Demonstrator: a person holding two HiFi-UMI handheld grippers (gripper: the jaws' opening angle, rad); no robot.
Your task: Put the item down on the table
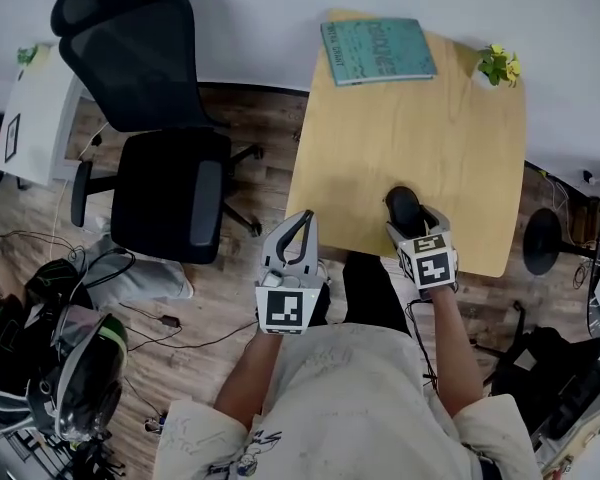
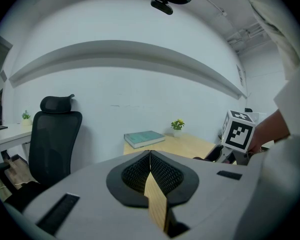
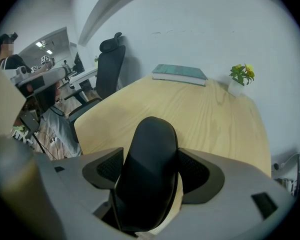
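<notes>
A black, rounded, mouse-like item (image 1: 401, 204) sits between the jaws of my right gripper (image 1: 406, 211), which is shut on it. The gripper holds it over the front part of the wooden table (image 1: 410, 118), near the front edge. I cannot tell whether it touches the wood. In the right gripper view the item (image 3: 150, 176) fills the gap between the jaws and points out over the tabletop (image 3: 190, 109). My left gripper (image 1: 301, 230) is shut with nothing in it, just off the table's front left corner. Its ribbed pads (image 2: 140, 173) meet in the left gripper view.
A teal book (image 1: 377, 50) lies at the table's far edge, and a small potted plant (image 1: 499, 65) stands at the far right corner. A black office chair (image 1: 150, 118) is left of the table. Cables, bags and a helmet lie on the floor (image 1: 70, 368).
</notes>
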